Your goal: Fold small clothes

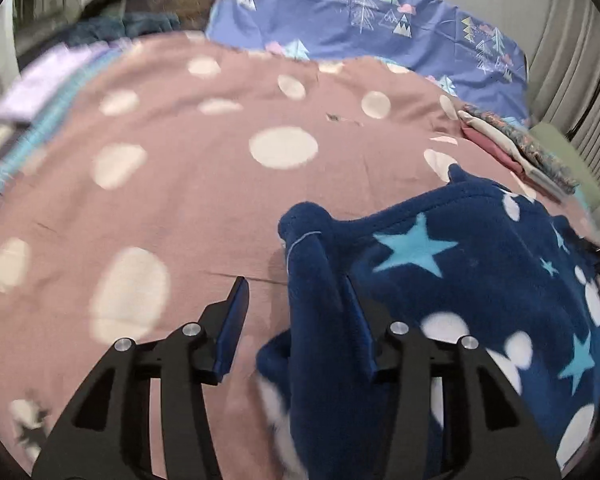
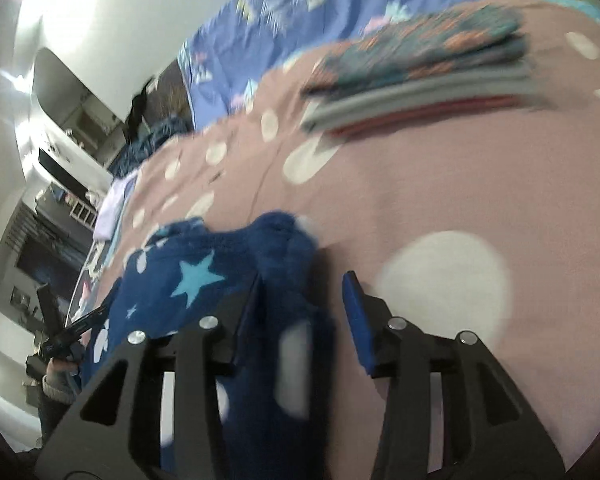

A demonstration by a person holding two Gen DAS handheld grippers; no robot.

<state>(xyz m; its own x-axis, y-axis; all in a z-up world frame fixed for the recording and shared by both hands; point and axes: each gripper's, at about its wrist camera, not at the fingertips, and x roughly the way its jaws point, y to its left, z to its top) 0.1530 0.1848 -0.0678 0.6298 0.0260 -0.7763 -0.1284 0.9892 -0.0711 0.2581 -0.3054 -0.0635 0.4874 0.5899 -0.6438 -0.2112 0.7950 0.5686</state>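
Inspecting the left wrist view, we find the navy fleece garment with stars and white dots cut off at the frame's lower edge. Our left gripper stands spread, fleece draped against one finger. Folded clothes sit beyond on the pink dotted blanket.

Right wrist view is blurred; the right gripper stands spread around a fleece fold.

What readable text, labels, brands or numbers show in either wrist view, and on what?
None readable in either view.
Navy fleece garment: stars and dots only, no label visible.
Pink bedspread: white dots, no text.
Blue sheet: tree and cloud prints, no words.
Folded stack: floral pattern, no tags visible.
Shelves and room clutter in the right wrist view: too blurred and small to read.
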